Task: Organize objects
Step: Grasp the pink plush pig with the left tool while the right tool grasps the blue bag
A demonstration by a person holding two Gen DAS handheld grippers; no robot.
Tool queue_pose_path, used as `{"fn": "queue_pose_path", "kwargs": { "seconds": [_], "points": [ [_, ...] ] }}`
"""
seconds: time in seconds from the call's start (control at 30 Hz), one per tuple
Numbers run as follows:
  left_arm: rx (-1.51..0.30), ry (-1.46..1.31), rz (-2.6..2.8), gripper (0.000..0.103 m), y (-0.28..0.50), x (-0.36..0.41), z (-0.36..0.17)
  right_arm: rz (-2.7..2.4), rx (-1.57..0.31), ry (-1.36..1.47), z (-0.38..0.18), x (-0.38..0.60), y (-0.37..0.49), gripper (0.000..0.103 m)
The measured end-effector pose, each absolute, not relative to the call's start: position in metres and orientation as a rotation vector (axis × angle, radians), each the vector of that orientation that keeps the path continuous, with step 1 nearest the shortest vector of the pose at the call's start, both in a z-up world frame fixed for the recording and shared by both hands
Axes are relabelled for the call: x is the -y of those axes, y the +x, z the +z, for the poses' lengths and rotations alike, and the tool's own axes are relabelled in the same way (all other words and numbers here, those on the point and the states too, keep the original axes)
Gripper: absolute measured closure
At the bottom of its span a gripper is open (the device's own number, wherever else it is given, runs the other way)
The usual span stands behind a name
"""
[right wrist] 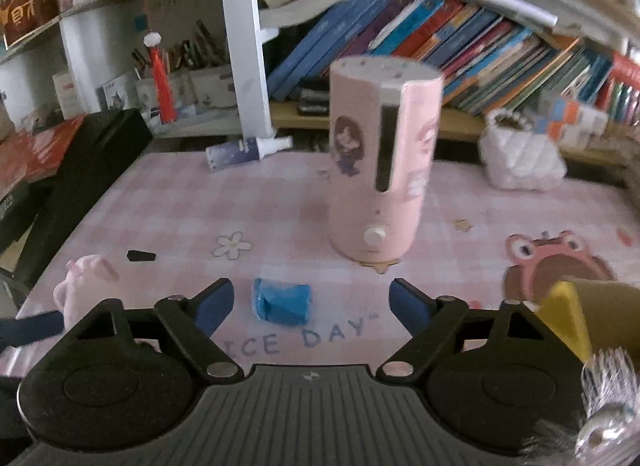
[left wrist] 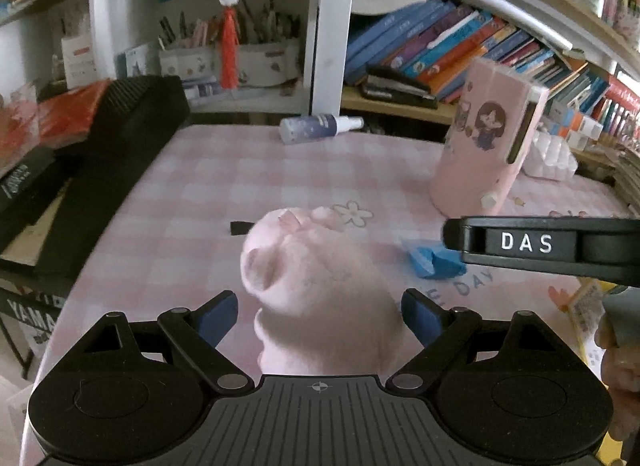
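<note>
A pink plush pig (left wrist: 312, 278) sits on the pink checked tablecloth (left wrist: 224, 177), between the wide-apart blue fingers of my left gripper (left wrist: 320, 314); the pads stand clear of it. The pig (right wrist: 86, 286) also shows at the left of the right wrist view. My right gripper (right wrist: 312, 302) is open just above the cloth. A crumpled blue packet (right wrist: 282, 304) lies on the cloth just ahead of its left finger, untouched. In the left wrist view this packet (left wrist: 432, 260) lies partly behind the right gripper's black body (left wrist: 540, 244).
A tall pink humidifier (right wrist: 380, 161) stands mid-table behind the packet. A spray bottle (right wrist: 248, 149) lies at the far edge, a white quilted bag (right wrist: 520, 157) far right. Black cases (left wrist: 100, 169) line the left edge. A yellow box (right wrist: 576, 318) sits near right. Bookshelves stand behind.
</note>
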State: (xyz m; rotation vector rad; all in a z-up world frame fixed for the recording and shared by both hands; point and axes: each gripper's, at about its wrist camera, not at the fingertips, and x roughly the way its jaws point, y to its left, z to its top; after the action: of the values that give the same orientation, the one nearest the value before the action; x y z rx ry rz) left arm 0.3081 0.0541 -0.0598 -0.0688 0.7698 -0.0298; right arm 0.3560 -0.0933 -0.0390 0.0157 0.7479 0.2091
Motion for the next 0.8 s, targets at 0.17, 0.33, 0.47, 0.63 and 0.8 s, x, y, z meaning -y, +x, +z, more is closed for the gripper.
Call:
{"fn": "queue_pose_path", "kwargs": {
  "seconds": [0.17, 0.33, 0.47, 0.63, 0.8],
  "points": [
    [-0.776, -0.08, -0.059, 0.027, 0.313, -0.054, -0.073, 0.253, -0.806, 0.015, -0.056, 0.084, 0.375, 0.025],
    [-0.767, -0.067, -0.066, 0.036, 0.302, -0.062, -0.067, 0.277, -0.823, -0.023, -0.068, 0.071, 0.386, 0.029],
    [-0.762, -0.114, -0.046, 0.036, 0.283, -0.077, -0.058, 0.265, -0.842, -0.014, -0.074, 0.07, 0.393, 0.032],
    [-0.749, -0.173, -0.028, 0.036, 0.255, -0.091, -0.045, 0.237, -0.874, 0.01, -0.082, 0.073, 0.394, 0.053],
    [-0.728, -0.204, -0.022, 0.036, 0.236, -0.097, -0.032, 0.226, -0.859, 0.03, -0.081, 0.076, 0.391, 0.063]
  ]
}}
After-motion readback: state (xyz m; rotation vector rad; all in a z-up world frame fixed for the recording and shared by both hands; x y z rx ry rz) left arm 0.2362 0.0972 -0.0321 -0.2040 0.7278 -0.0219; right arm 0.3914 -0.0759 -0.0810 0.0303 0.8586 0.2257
